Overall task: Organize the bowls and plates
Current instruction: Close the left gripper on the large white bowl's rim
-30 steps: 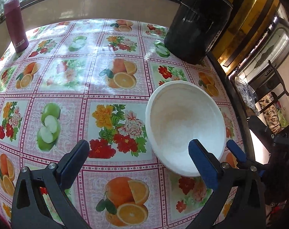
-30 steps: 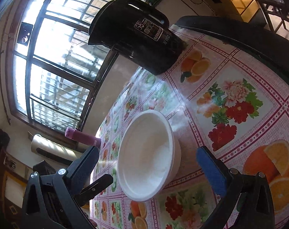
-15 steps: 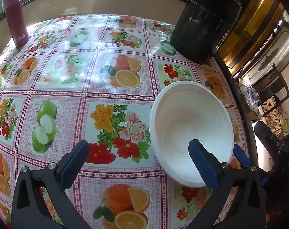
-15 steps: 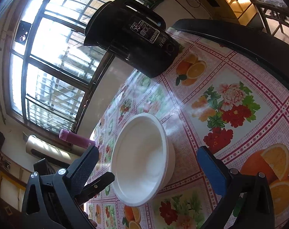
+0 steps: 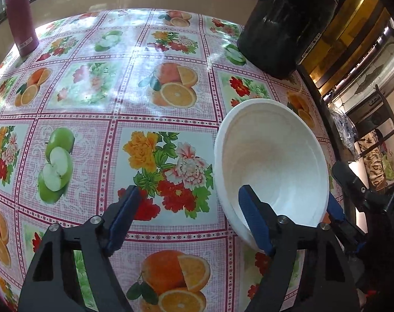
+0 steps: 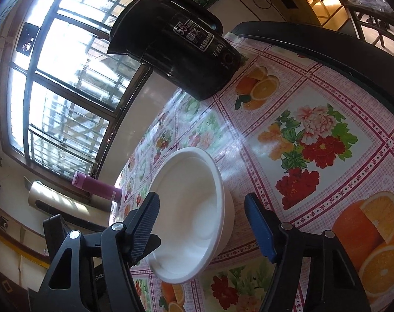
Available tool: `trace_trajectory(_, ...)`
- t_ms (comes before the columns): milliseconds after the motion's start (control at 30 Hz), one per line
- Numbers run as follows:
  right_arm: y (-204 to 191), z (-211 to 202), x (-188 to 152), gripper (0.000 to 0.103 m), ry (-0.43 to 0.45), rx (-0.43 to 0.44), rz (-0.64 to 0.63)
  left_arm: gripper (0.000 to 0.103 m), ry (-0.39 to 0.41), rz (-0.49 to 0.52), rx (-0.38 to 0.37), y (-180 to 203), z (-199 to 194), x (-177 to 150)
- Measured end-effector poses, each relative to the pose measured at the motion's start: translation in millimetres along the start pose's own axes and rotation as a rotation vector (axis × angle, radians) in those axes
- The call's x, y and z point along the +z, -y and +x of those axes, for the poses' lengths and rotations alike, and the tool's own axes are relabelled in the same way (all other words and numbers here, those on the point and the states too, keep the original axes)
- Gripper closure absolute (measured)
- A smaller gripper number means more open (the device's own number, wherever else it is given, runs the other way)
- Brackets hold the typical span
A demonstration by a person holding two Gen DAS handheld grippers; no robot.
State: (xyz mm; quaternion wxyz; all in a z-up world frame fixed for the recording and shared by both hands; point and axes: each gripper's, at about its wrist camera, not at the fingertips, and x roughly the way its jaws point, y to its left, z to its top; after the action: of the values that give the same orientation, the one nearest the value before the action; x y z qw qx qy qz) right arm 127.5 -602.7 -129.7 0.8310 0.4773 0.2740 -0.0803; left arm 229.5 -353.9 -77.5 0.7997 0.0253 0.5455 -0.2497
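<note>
A white bowl (image 5: 272,161) sits on the fruit-and-flower tablecloth near the table's right edge. It also shows in the right wrist view (image 6: 194,208). My left gripper (image 5: 189,218) is open, and its right finger reaches over the bowl's near rim while the left finger hangs over the cloth. My right gripper (image 6: 202,223) is open, and the bowl's near side lies between its two fingers. The right gripper's blue pad (image 5: 334,208) shows just past the bowl's right rim in the left wrist view.
A black electric kettle (image 5: 285,23) stands at the far right of the table, also in the right wrist view (image 6: 176,44). A maroon bottle (image 5: 21,18) stands at the far left by the window. The table's dark edge (image 6: 327,41) runs along the right.
Both grippers have narrowed from wide open to partly open. The left gripper has moved forward to the right, so the bowl looks nearer. The bowl has stayed put.
</note>
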Motion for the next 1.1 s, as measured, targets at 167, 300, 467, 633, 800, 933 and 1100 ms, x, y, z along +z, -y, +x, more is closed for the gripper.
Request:
trace_trajectory(167,1,1,-1,0.035,0.010,-0.029,-0.014,0.048,-0.014,-0.030,-0.058,-1,3,2)
trace_trajectory(300,-1,4,-3,0.039,0.013,-0.045,-0.029,0.056,-0.014,-0.031,-0.070,-1,2,2)
trace_trajectory(467,-1,4,-4,0.042,0.020,-0.063,-0.031,0.071,0.005,-0.026,-0.091,2,-2,1)
trace_trajectory(633,0,2,-4,0.058,0.027,-0.077,-0.030,0.079,0.027,0.011,-0.096,12,-9,0)
trace_trajectory(800,2,5,-5,0.072,0.009,-0.089,-0.024,0.085,0.039,0.056,-0.069,21,-8,-3)
trace_trajectory(933,2,8,-7,0.084,-0.005,-0.099,-0.032,0.088,0.066,0.103,-0.029,28,-9,-6)
trace_trajectory(1100,2,10,-9,0.087,-0.010,-0.104,-0.032,0.089,0.103,0.150,0.023,36,-11,-8)
